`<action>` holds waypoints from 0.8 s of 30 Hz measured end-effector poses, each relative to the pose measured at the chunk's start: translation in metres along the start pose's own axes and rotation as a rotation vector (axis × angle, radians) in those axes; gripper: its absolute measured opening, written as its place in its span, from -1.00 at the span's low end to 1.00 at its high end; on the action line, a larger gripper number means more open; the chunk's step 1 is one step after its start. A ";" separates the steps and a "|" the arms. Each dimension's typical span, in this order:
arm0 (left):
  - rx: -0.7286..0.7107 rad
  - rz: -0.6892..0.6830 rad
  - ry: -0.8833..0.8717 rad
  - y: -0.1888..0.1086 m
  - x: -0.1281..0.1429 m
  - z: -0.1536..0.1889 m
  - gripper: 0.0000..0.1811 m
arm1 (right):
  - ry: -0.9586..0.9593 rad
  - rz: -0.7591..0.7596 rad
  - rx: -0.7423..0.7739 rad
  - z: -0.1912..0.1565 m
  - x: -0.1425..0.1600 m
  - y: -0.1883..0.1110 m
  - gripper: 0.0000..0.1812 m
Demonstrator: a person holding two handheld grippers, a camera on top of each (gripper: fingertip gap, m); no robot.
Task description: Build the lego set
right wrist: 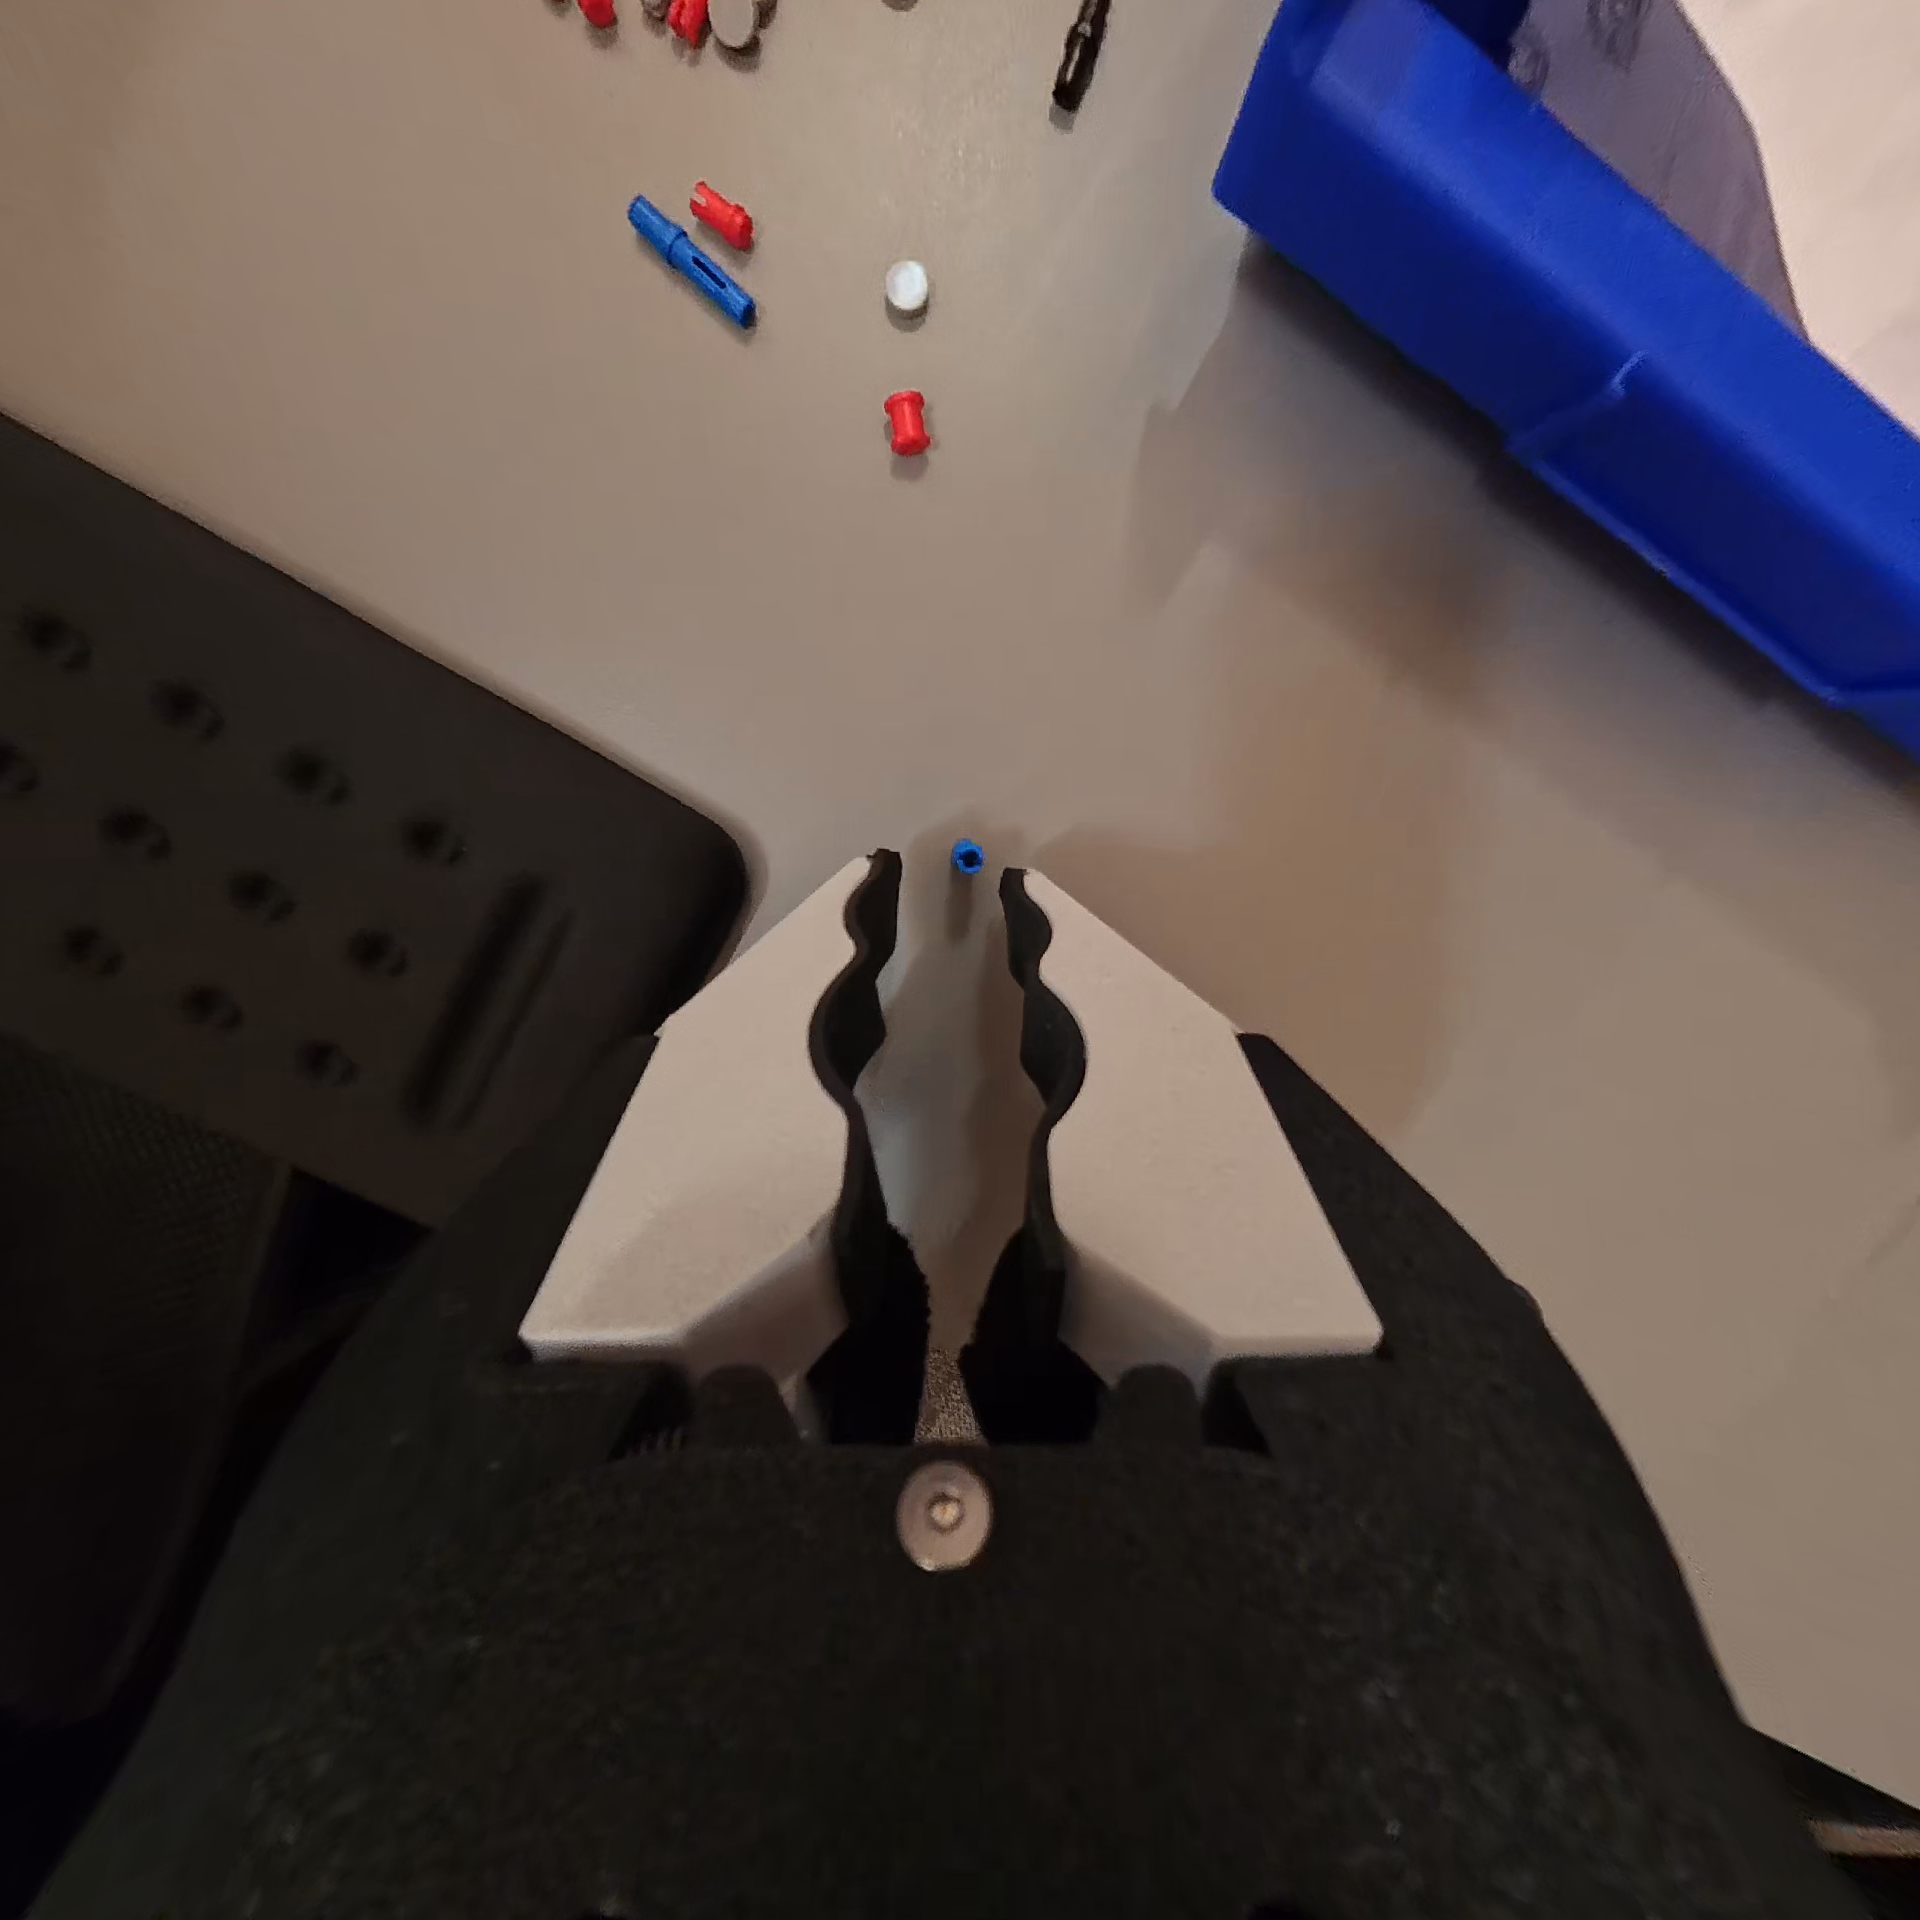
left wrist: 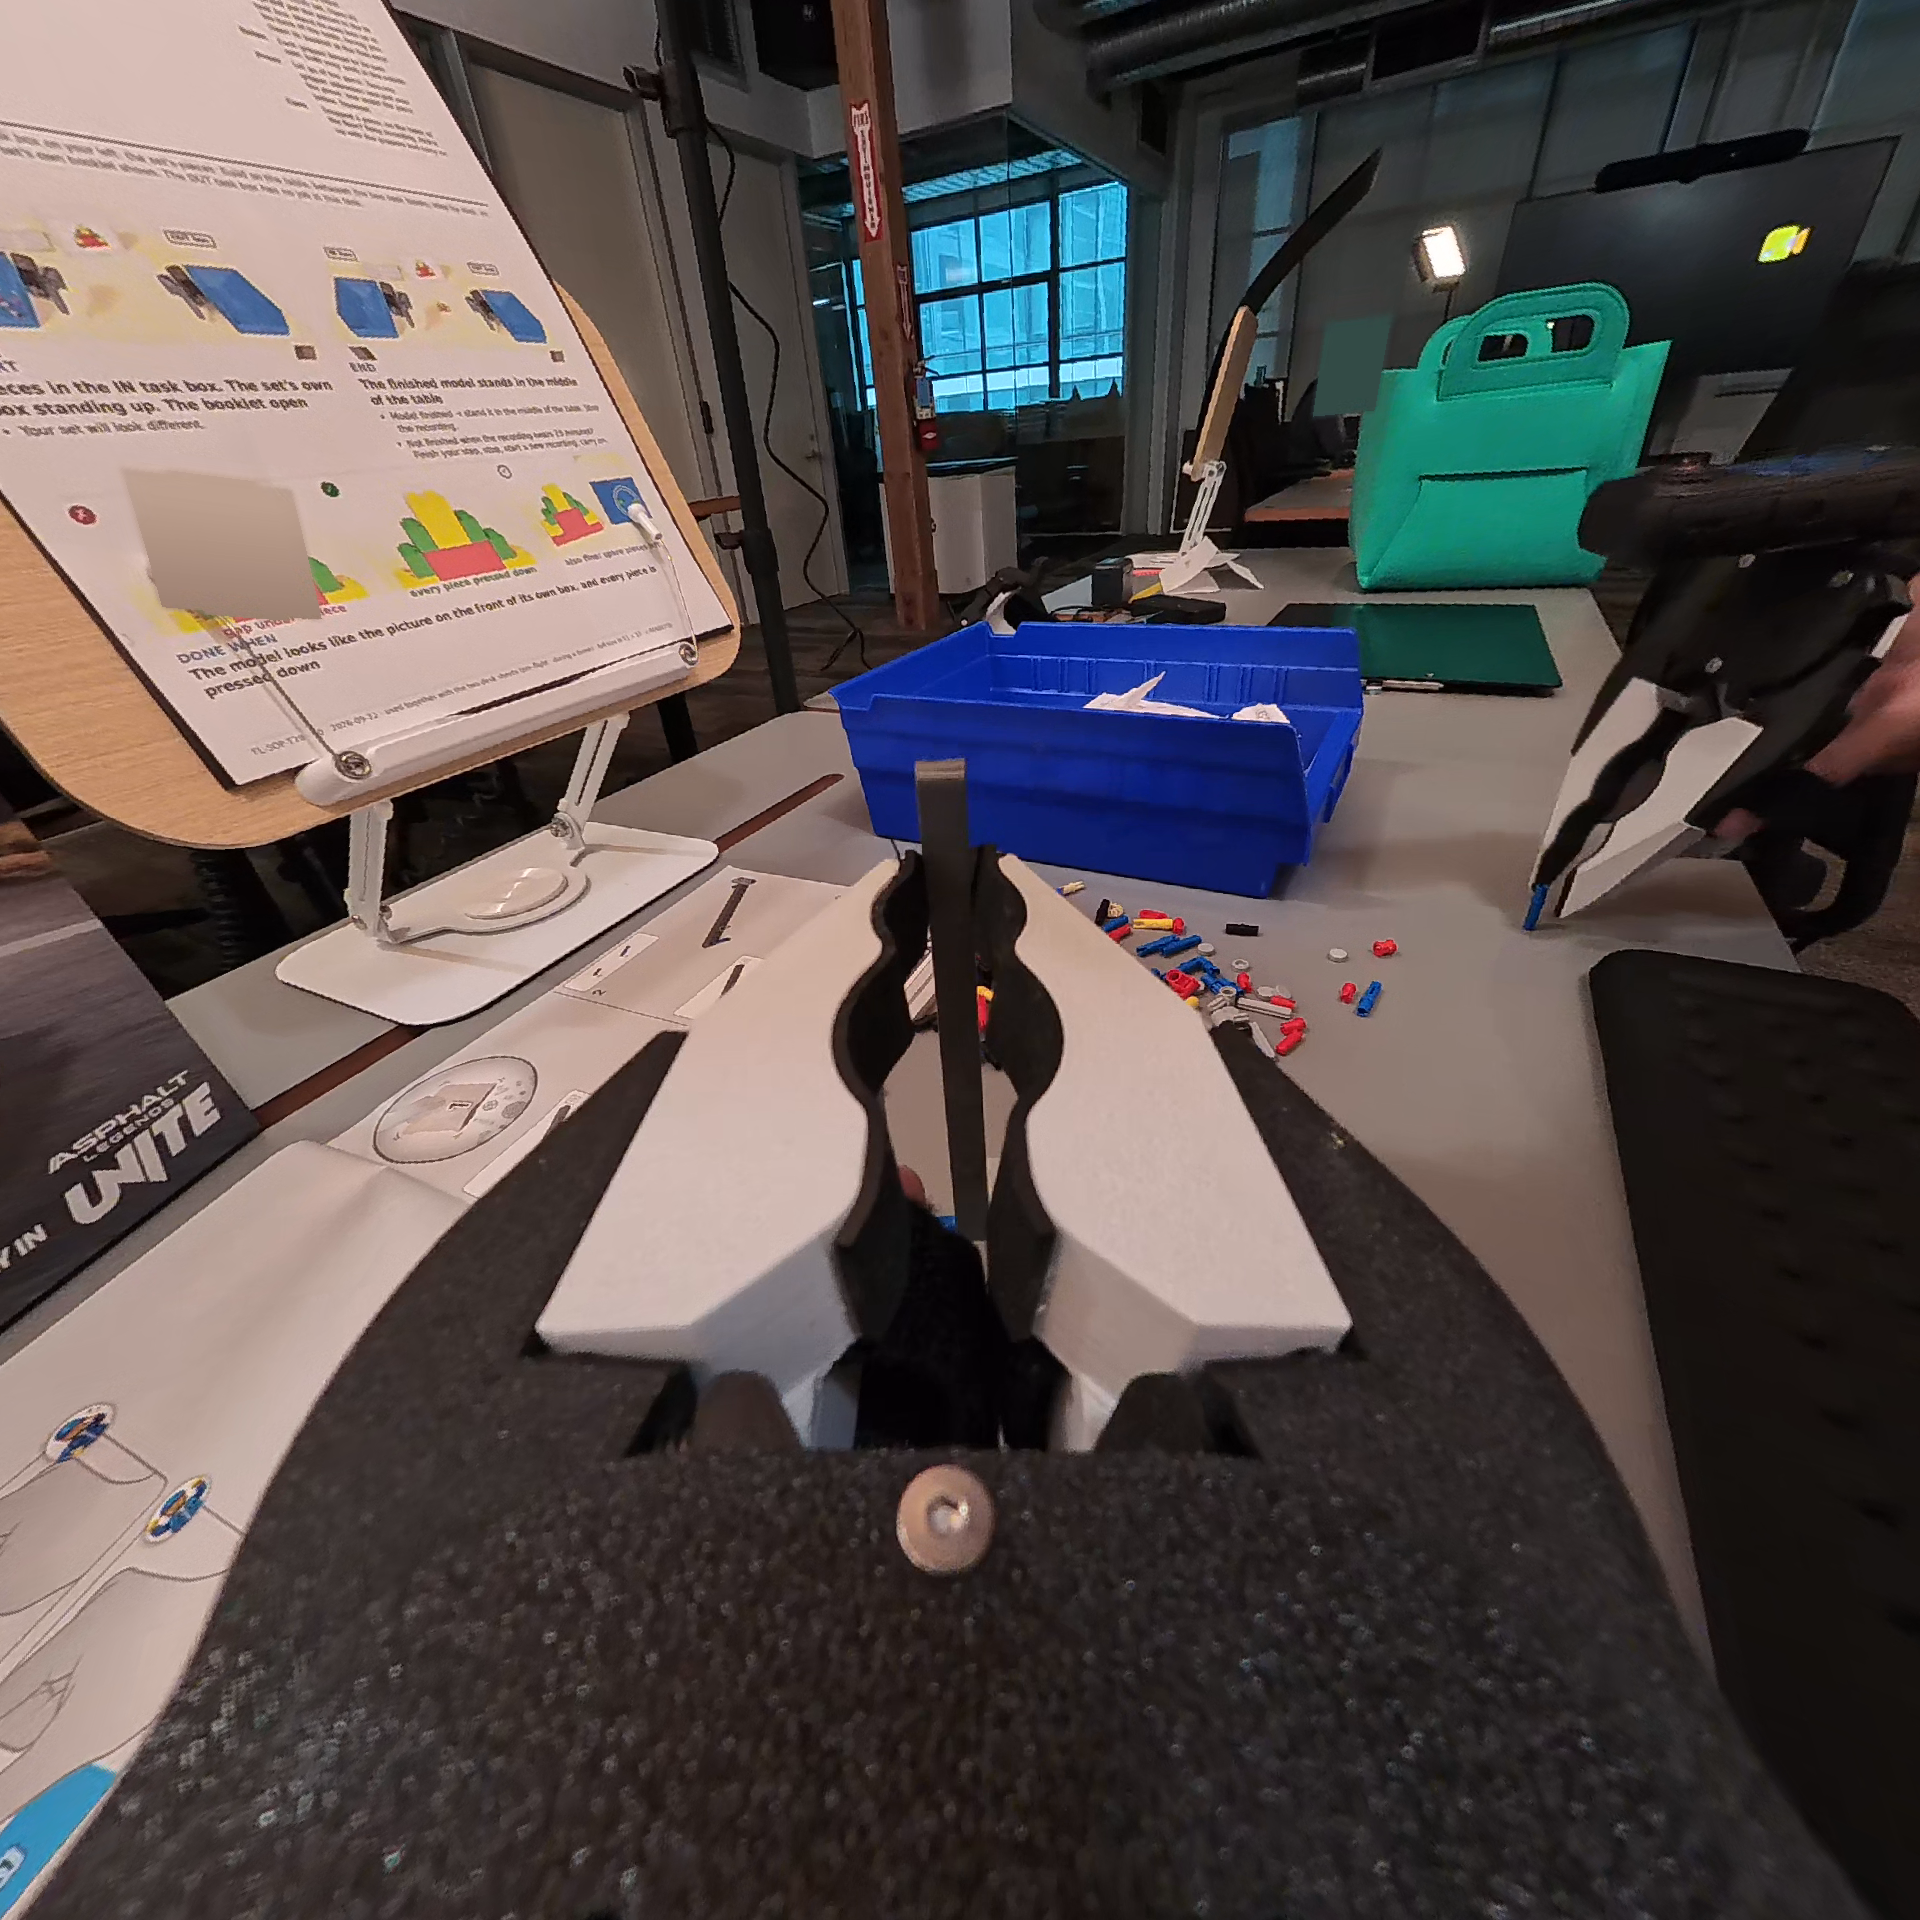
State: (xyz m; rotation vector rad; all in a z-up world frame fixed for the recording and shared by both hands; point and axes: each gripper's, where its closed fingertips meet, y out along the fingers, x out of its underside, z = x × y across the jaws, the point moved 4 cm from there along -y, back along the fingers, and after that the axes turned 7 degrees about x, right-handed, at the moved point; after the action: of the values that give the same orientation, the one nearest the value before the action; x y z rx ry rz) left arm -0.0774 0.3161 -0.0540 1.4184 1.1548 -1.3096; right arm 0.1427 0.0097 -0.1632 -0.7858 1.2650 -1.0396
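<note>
Looked like an open-plan office/lab workspace: exposed ceiling ducts, glass-walled rooms with big grid windows, rows of desks behind, a printed instruction sheet on a stand, blue parts bin on grey tabletop.

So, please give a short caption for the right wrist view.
Open right gripper around a small blue pin standing on the grey table, near a blue bin.
</note>
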 end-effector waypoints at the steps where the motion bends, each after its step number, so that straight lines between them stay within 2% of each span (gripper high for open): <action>1: 0.000 0.001 0.000 0.000 0.000 0.000 -0.93 | 0.018 0.010 -0.001 0.000 0.002 0.001 -0.78; 11: 0.017 -0.005 -0.006 0.003 0.002 0.003 -0.93 | 0.155 0.237 0.079 -0.003 0.010 0.007 -0.86; 17: 0.019 -0.009 0.001 0.004 0.003 0.005 -0.93 | 0.204 0.294 0.084 -0.005 0.011 0.014 -0.88; 21: 0.018 -0.009 0.004 0.004 0.003 0.005 -0.93 | 0.213 0.328 0.078 -0.004 0.008 0.013 -0.96; 24: 0.015 -0.008 0.010 0.004 0.003 0.005 -0.93 | 0.177 0.301 0.072 -0.003 0.006 0.014 -0.96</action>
State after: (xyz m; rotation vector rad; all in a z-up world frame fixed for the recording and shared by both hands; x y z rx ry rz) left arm -0.0748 0.3109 -0.0571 1.4340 1.1600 -1.3205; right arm 0.1417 0.0096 -0.1785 -0.4385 1.4375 -0.9172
